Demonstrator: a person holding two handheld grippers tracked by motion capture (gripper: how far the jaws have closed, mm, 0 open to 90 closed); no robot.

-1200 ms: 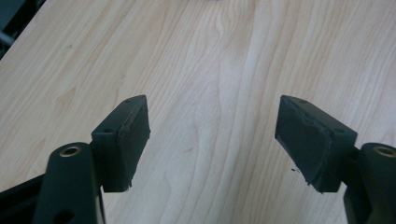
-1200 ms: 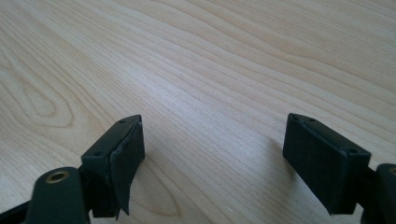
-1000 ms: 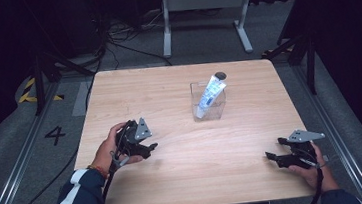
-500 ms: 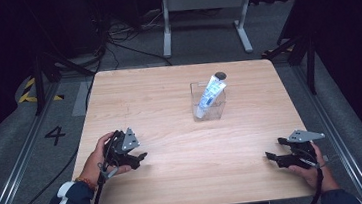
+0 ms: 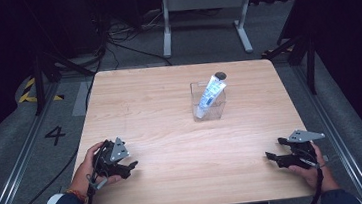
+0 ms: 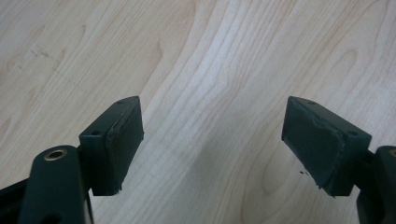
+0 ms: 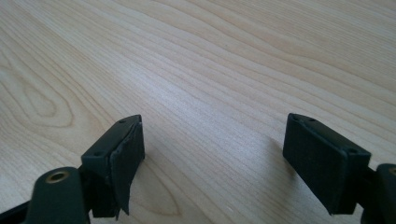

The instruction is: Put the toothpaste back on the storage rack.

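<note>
High view – tube base blurred behind clear box.

A tube stands in a box on the far right part of the table, grippers near each corner

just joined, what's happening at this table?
Nothing is being held. A person has a tool in each hand, the left tool near the table's front left corner and the right tool near the front right, both open over bare wood. A toothpaste tube leans in a clear box mid-table, untouched.
</note>
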